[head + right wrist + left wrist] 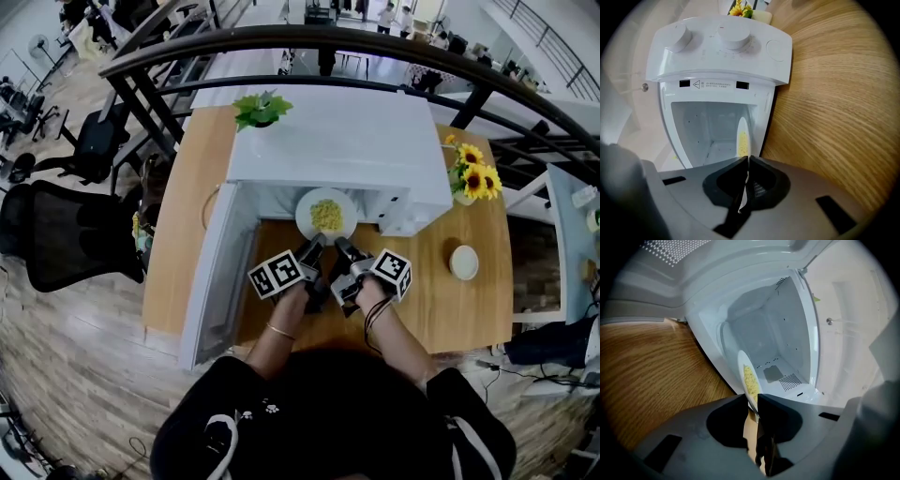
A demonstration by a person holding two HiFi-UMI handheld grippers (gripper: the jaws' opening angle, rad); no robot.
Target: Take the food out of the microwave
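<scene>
Food [326, 216], a loose yellow heap of grains or crumbs, lies on a round white plate [325, 200] at the mouth of the white microwave [347, 150], and I hold that plate with both tools. The left gripper [317, 246] is closed on the near rim at about 7 o'clock, the right gripper [342, 248] on the same rim at about 5 o'clock; in each gripper view the thin edge sits pinched between nearly touching jaws. I judge the plate stiff, smooth and breakable, and light enough, but the heap is unbound and would slide if I tip it. The rim is the only sensible hold, and both grips must stay level with each other. The cavity's side wall and control panel stand at 3 o'clock of the plate, and the open white door [220, 281] hangs at 8 o'clock, so my lane is narrow. Free room lies toward 6 o'clock over the bare wooden table [450, 309], with a small white cup [463, 262] at 4 o'clock to avoid.
</scene>
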